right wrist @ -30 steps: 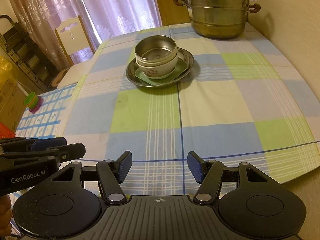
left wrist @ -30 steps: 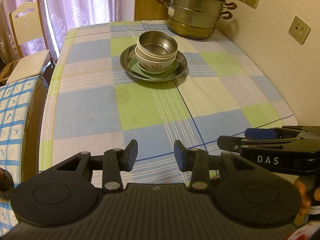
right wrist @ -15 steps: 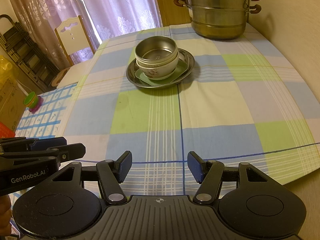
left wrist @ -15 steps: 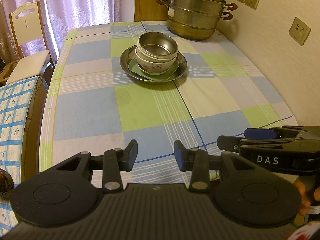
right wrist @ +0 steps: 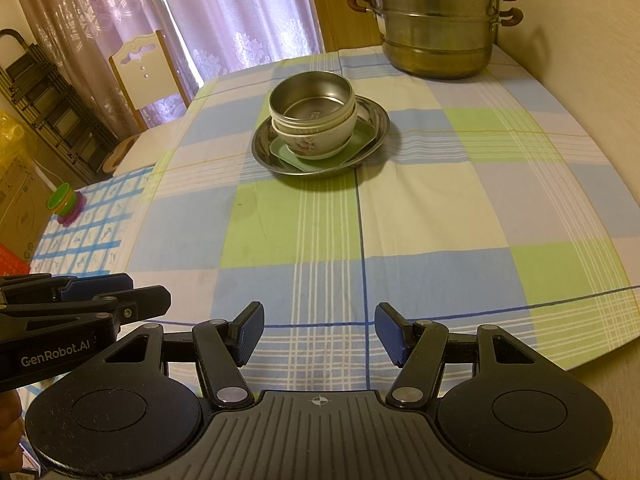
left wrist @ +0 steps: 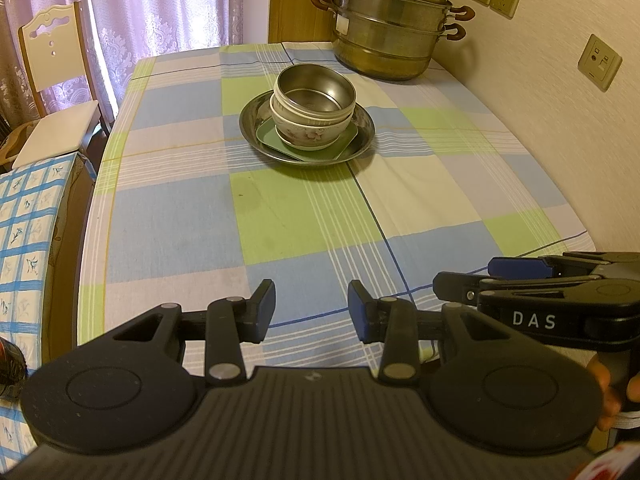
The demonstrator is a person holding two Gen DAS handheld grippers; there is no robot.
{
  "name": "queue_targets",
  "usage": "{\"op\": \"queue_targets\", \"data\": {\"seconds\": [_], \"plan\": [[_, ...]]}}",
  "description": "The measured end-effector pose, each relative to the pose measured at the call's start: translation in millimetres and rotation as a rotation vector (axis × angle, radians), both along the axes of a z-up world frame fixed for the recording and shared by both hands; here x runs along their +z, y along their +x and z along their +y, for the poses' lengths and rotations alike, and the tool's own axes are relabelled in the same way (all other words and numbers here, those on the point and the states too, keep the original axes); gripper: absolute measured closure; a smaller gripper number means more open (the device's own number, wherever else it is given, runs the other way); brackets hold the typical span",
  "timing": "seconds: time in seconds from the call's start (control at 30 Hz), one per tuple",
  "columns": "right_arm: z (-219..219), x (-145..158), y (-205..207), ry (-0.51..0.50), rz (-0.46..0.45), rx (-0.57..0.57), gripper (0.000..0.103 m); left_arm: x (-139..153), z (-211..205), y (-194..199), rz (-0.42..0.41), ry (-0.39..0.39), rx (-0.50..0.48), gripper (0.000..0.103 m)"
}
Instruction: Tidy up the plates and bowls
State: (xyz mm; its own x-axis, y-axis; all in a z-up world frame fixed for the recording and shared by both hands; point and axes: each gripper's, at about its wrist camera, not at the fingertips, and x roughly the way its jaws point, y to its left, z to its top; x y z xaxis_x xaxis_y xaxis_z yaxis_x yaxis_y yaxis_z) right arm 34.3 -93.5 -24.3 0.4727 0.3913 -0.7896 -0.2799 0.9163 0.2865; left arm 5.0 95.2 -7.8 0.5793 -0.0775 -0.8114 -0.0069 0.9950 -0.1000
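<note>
Both tongs, left tongs (left wrist: 311,312) and right tongs (right wrist: 319,334), hang spread and empty over the near worktop (left wrist: 280,216) edge. Steel bowl (left wrist: 316,92), floral bowl (left wrist: 310,134), green plate (left wrist: 340,151) and steel plate (left wrist: 362,124) sit nested mid-worktop, well apart; stacking looks finished.

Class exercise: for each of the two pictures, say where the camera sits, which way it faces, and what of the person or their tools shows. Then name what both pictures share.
Left wrist: sits on the left tongs, open, facing along the table toward the pot; right tongs and fingers at right.
Right wrist: sits on the right tongs, open, facing likewise; left tongs at left.
Shared: the metal bowl stacked in a flowered bowl on a plate.
</note>
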Motion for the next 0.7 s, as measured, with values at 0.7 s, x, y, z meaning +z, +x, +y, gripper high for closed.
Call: {"op": "queue_targets", "data": {"seconds": [0.7], "plan": [[0.4,0.3,0.3,-0.001,0.001,0.0,0.041,0.2,1.4,2.9,-0.003,0.002,0.004,0.067]]}}
